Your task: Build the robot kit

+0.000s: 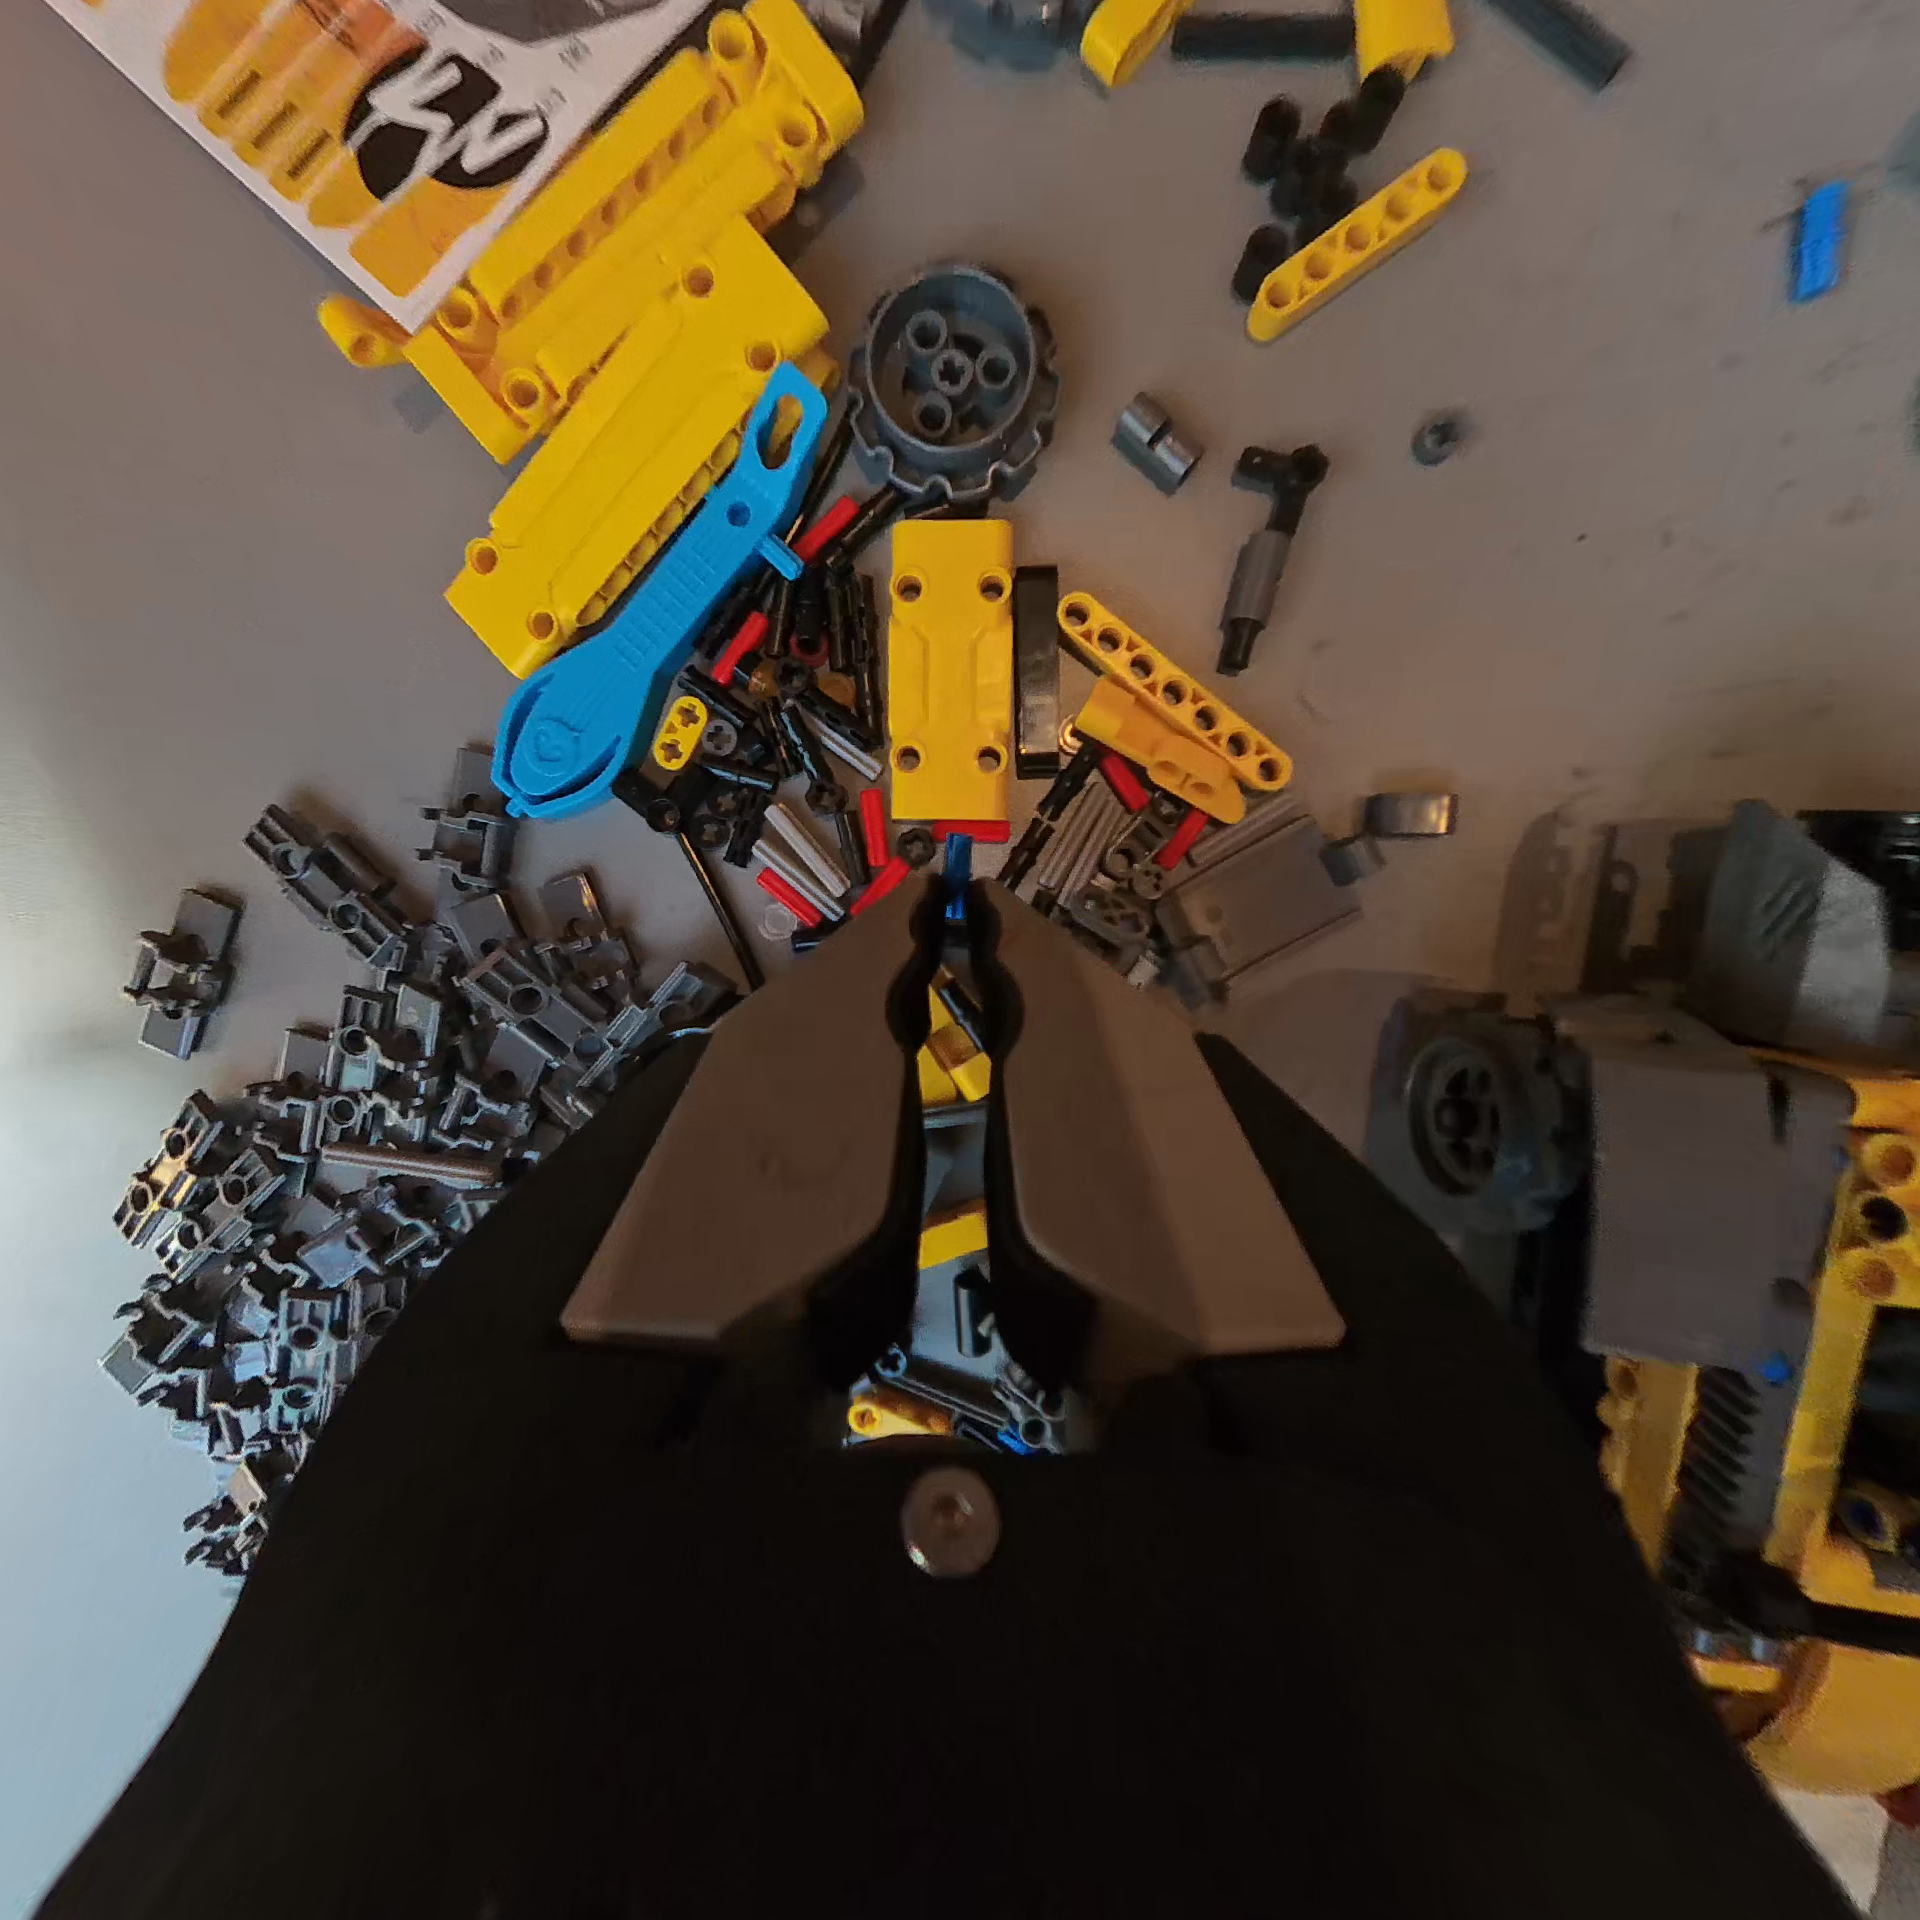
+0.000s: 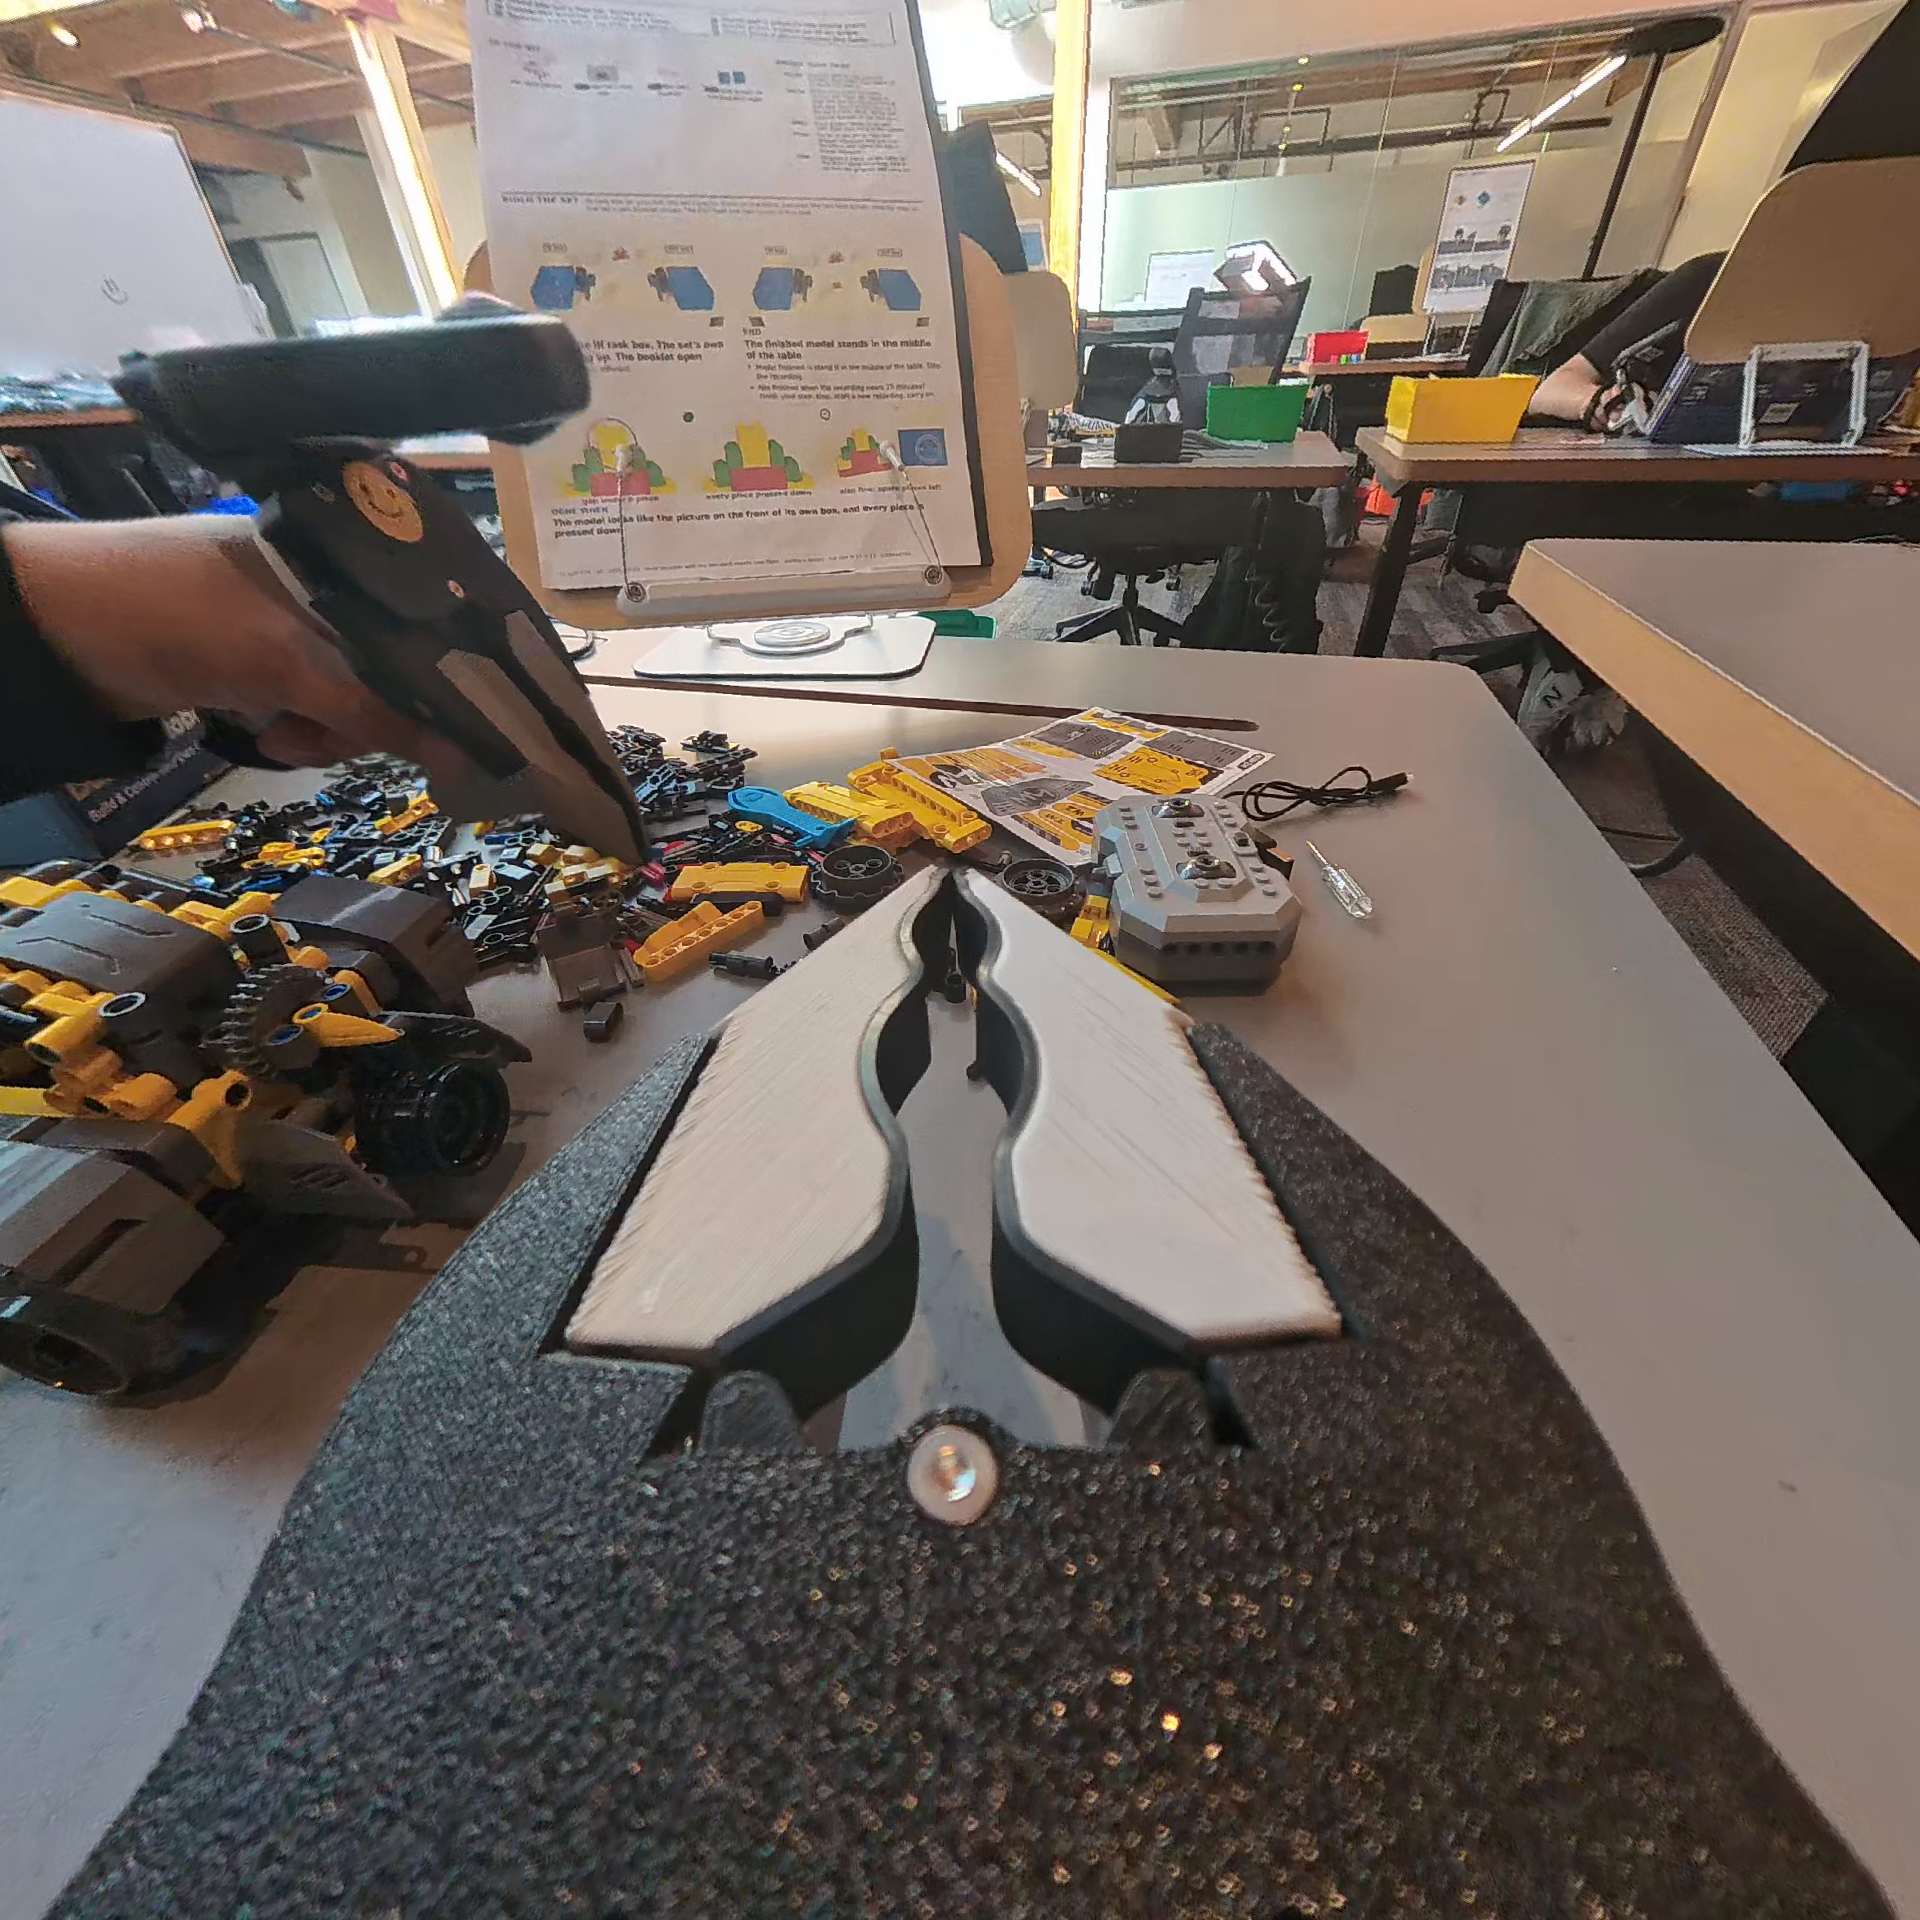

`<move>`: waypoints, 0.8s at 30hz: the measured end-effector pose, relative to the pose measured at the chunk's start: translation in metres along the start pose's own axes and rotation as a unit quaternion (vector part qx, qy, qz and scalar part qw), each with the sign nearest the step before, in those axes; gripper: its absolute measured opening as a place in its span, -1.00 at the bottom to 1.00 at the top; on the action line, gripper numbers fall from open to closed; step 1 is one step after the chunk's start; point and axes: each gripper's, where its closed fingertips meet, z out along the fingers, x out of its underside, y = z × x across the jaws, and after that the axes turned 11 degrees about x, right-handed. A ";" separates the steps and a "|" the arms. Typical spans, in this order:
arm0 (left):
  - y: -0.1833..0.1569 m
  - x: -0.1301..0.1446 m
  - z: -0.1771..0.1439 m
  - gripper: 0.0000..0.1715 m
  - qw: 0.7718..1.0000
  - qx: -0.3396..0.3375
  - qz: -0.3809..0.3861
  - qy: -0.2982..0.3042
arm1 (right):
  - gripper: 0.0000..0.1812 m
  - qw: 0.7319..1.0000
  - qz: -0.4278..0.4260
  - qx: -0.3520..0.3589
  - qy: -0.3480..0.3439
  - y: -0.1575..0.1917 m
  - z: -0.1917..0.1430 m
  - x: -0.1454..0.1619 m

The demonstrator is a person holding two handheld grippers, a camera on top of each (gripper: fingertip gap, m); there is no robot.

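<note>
Left wrist view looks straight down on the grey worktop (image 1: 1558, 623), where the left claw (image 1: 954, 904) has its tips pressed onto a small blue pin (image 1: 956, 868); the pin stands out just past the tips, its far end touching the near edge of a yellow rectangular panel (image 1: 951, 675). Red and black pins (image 1: 821, 727) lie scattered just left of the claw tips. Beyond them lies a blue brick separator (image 1: 665, 623), resting against long yellow panels (image 1: 644, 343), which a printed sticker sheet (image 1: 343, 135) partly overlaps. A grey toothed wheel hub (image 1: 954, 384) sits just beyond the yellow rectangular panel. Left of the claw is a heap of dark grey track links (image 1: 343, 1091); on the right edge stands a part-built yellow and grey vehicle (image 1: 1714, 1195).

From the right wrist view, the right claw (image 2: 952, 883) hovers above the worktop with its tips closed together and nothing between them. It is well apart from the left claw (image 2: 634, 847), which a hand (image 2: 177, 623) holds steeply tip-down in the parts pile. Just right of the right claw's tips sits a grey battery box (image 2: 1195, 894), with a small screwdriver (image 2: 1340, 881) and a black cable (image 2: 1320, 788) beyond it. The vehicle (image 2: 208, 1039) stands at the left, and an instruction sheet on a stand (image 2: 727, 312) rises at the far edge.
</note>
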 end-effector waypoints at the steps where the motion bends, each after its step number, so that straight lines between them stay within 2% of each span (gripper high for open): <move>1: -0.001 -0.003 -0.004 -1.00 1.000 -0.002 0.000 -0.009 | -1.00 1.000 0.000 0.000 0.000 0.000 0.000 0.000; 6: -0.019 -0.017 -0.023 -0.99 0.999 -0.005 0.017 -0.027 | -1.00 1.000 -0.002 0.001 -0.001 0.000 0.000 0.000; 10: -0.071 -0.042 -0.022 -0.99 0.996 0.042 0.073 -0.041 | -1.00 1.000 -0.005 0.004 -0.002 0.000 0.000 -0.001; 12: -0.099 -0.053 -0.011 -0.99 0.992 0.075 0.093 -0.036 | -1.00 1.000 -0.006 0.007 -0.004 -0.001 -0.001 -0.001; 15: -0.117 -0.065 0.010 -0.99 0.990 0.087 0.106 -0.018 | -1.00 1.000 -0.006 0.009 -0.006 -0.001 -0.002 -0.002; 20: -0.129 -0.071 0.050 -0.99 0.990 0.108 0.089 0.013 | -1.00 1.000 -0.007 0.008 -0.009 -0.001 -0.002 -0.003; 24: -0.128 -0.063 0.068 -0.94 0.989 0.092 0.093 0.070 | -1.00 1.000 -0.008 0.007 -0.010 0.000 -0.002 -0.003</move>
